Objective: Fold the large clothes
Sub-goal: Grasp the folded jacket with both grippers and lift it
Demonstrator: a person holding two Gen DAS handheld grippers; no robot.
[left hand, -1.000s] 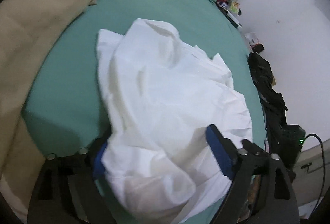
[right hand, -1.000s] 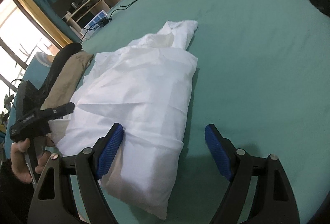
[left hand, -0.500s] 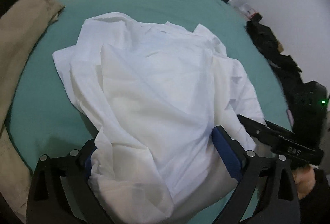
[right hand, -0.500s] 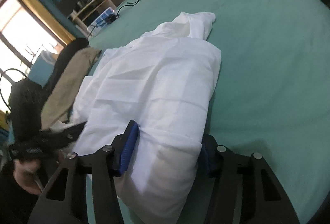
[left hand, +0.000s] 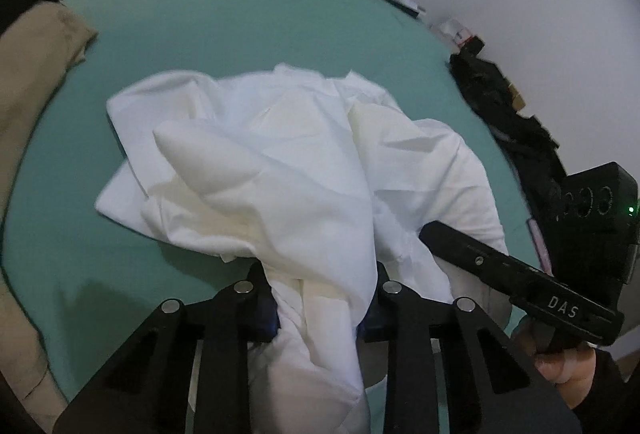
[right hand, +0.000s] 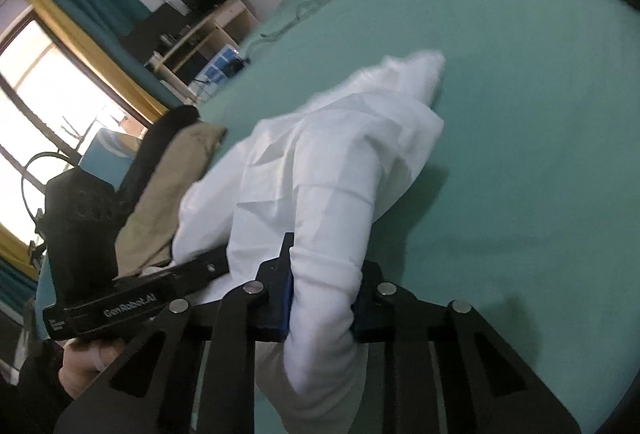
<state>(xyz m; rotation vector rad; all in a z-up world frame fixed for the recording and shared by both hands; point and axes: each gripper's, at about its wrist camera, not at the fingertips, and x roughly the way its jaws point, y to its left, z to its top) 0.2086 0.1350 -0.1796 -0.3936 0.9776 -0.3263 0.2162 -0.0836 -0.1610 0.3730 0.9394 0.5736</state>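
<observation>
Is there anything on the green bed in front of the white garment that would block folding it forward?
Nothing visible: the white garment has bare green bed ahead. The tan cloth lies aside, not touching it.

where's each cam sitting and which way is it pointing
Left wrist: on the left gripper, looking down along its closing jaws at the white garment bunched between them on the green bed; the right gripper and its hand show at right.
Right wrist: on the right gripper, jaws closing on the garment, facing the window; the left gripper and its hand show at left.
Shared: garment, bed, tan cloth.
</observation>
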